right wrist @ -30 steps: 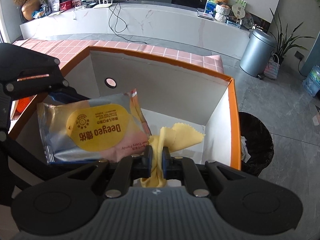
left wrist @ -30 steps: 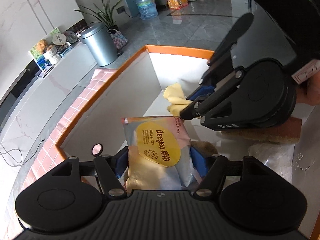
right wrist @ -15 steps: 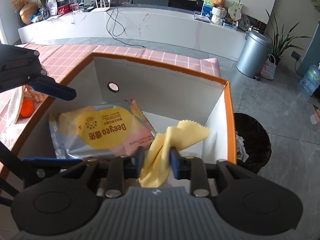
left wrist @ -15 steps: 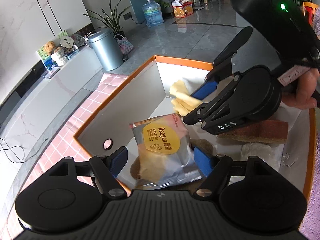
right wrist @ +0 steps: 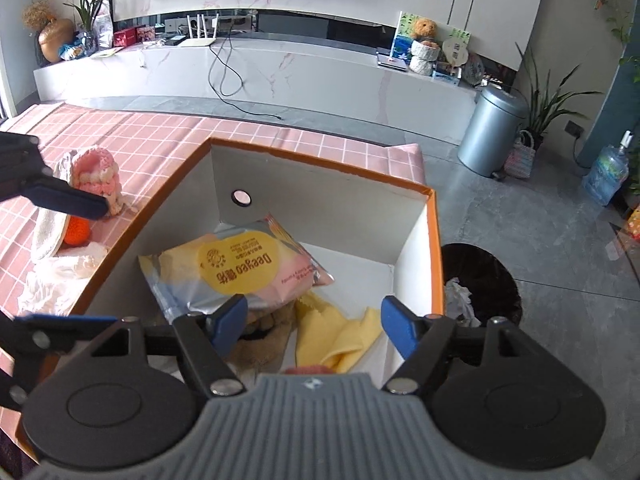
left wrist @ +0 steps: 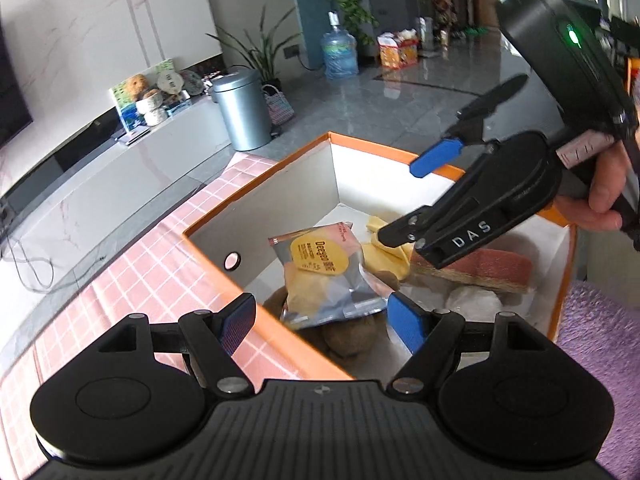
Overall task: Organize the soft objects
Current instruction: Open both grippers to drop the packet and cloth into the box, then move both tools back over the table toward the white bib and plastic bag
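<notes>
The left tongs (left wrist: pixel 322 316) stood spread and empty above the near edge of the orange-rimmed box (left wrist: pixel 256 184). The right tongs (right wrist: pixel 314 318) had just been opening and gaped wide, with nothing between them. Below them the yellow cloth (right wrist: pixel 340 336) lay loose on the box floor, beside the wipes packet (right wrist: pixel 236 272). Left of the box, on the pink-tiled counter (right wrist: pixel 132 136), sat a pink knitted item (right wrist: pixel 98 178).

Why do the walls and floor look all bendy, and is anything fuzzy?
Both wrist views use fisheye lenses, so straight lines curve near the edges. In the left wrist view the orange-rimmed white box is slightly soft; in the right wrist view the yellow cloth looks sharp, and daylight glares on the grey floor.
</notes>
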Demonstrator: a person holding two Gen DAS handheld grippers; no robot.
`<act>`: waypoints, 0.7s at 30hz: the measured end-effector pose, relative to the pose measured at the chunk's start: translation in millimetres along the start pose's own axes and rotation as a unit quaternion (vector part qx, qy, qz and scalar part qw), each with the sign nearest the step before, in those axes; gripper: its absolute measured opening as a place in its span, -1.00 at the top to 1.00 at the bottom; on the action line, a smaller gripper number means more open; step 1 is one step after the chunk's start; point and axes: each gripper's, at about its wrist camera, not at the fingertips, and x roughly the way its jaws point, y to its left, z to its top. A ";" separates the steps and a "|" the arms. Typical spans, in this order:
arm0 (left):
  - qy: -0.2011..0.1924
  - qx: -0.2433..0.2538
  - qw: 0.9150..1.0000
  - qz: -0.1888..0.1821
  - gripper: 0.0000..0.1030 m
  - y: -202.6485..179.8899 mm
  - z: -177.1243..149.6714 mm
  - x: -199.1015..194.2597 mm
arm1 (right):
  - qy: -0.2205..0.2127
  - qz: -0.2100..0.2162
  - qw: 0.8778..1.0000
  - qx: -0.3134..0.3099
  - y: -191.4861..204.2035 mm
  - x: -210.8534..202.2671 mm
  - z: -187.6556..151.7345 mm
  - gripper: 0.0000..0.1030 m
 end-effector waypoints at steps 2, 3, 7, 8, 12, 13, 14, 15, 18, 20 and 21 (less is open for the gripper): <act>-0.007 -0.017 1.000 0.002 -0.71 1.0 -4.7 -8.6 | -0.002 -0.008 1.000 -0.003 4.2 -6.1 -3.5 -0.57; -0.011 -0.024 1.000 0.004 -0.71 1.2 -6.7 -12.9 | -0.006 -0.012 1.000 -0.004 7.4 -10.6 -6.6 -0.59; -0.037 -0.057 0.998 0.013 -0.71 2.1 -16.1 -33.3 | -0.030 -0.028 0.999 -0.010 17.0 -30.9 -16.6 -0.60; -0.046 -0.069 0.996 0.016 -0.71 2.8 -19.6 -39.2 | -0.040 -0.035 0.999 -0.010 20.8 -37.9 -20.1 -0.62; -0.080 -0.118 0.989 0.022 -0.71 6.6 -37.2 -61.4 | -0.086 -0.054 0.995 -0.005 38.2 -64.4 -32.8 -0.65; -0.088 -0.129 0.987 0.026 -0.71 7.4 -42.4 -66.5 | -0.098 -0.058 0.993 -0.003 43.3 -70.1 -35.7 -0.66; -0.094 -0.136 0.986 0.032 -0.71 7.4 -47.9 -71.2 | -0.110 -0.062 0.992 -0.001 49.3 -75.7 -38.8 -0.68; -0.100 -0.145 0.983 0.040 -0.71 8.7 -53.0 -76.4 | -0.121 -0.065 0.991 0.001 55.4 -80.3 -41.9 -0.68; -0.116 -0.174 0.976 0.060 -0.71 11.7 -69.0 -89.0 | -0.144 -0.074 0.987 0.006 73.8 -88.8 -49.4 -0.70; -0.122 -0.192 0.971 0.075 -0.71 14.9 -80.1 -96.2 | -0.159 -0.076 0.984 0.010 88.5 -93.7 -53.7 -0.71; -0.125 -0.204 0.967 0.084 -0.71 17.5 -85.5 -100.2 | -0.166 -0.079 0.983 0.012 95.9 -95.2 -55.6 -0.71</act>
